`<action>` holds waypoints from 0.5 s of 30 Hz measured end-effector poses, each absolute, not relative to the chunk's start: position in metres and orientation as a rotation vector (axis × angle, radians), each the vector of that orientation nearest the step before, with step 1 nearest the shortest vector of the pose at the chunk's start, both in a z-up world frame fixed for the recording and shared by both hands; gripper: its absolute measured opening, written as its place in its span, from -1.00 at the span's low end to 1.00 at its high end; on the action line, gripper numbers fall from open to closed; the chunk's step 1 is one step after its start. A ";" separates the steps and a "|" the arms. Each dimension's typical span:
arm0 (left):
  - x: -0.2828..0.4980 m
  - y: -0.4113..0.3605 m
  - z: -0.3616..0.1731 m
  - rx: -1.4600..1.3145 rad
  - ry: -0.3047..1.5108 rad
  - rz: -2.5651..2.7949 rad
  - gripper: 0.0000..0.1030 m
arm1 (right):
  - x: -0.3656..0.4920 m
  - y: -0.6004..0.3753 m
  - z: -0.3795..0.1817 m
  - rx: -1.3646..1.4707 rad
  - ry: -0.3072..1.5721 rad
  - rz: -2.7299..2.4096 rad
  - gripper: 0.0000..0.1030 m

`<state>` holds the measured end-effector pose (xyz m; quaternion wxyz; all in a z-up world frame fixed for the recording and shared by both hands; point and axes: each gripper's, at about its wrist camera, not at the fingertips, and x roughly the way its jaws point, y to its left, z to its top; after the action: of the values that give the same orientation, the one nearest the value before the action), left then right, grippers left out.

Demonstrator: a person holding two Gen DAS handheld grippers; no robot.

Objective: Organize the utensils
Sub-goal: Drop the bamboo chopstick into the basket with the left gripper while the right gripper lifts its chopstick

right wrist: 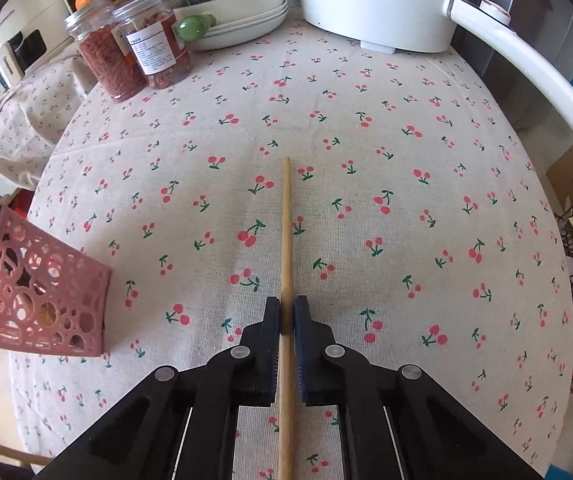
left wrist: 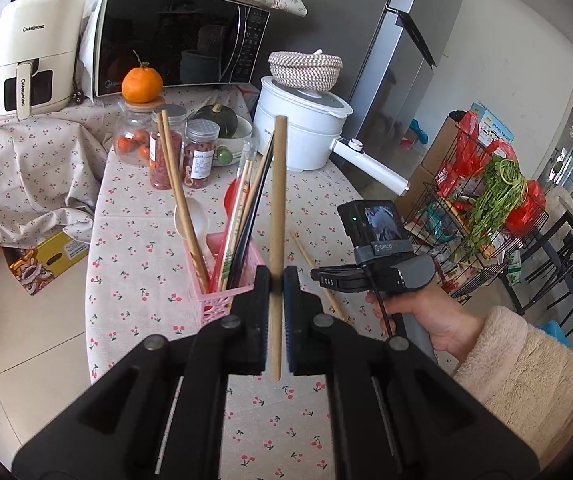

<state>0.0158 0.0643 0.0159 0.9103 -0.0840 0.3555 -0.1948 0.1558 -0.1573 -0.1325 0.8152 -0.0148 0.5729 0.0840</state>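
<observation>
Both grippers' jaws clamp one wooden chopstick each: left gripper [left wrist: 275, 280], right gripper [right wrist: 286, 312].

You have one thick wooden chopstick [left wrist: 277, 216] standing nearly upright, clear of the cloth. Its thinner mate [right wrist: 286, 248] lies flat on the cherry-print tablecloth — pointing away from you. The pink perforated basket [left wrist: 222, 294] (plastic, upright on the cloth) holds more chopsticks [left wrist: 242, 216] — wooden and dark — leaning at angles, just left of your upright one.
</observation>
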 end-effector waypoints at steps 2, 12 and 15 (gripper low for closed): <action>0.012 0.069 0.026 -0.183 0.687 -0.400 -0.85 | 0.146 -0.160 -0.118 -0.025 1.177 0.207 -0.87; 0.007 0.091 0.063 -0.214 0.454 -0.321 -0.85 | 0.079 -0.179 -0.034 0.104 0.897 0.380 -0.87; 0.016 0.091 0.058 -0.215 0.439 -0.283 -0.85 | 0.070 -0.179 -0.019 0.118 0.839 0.389 -0.87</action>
<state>0.0158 0.0913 0.0582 0.9604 -0.1059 0.2165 -0.1397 0.0703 -0.1794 -0.0189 0.8933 0.0570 0.4046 0.1873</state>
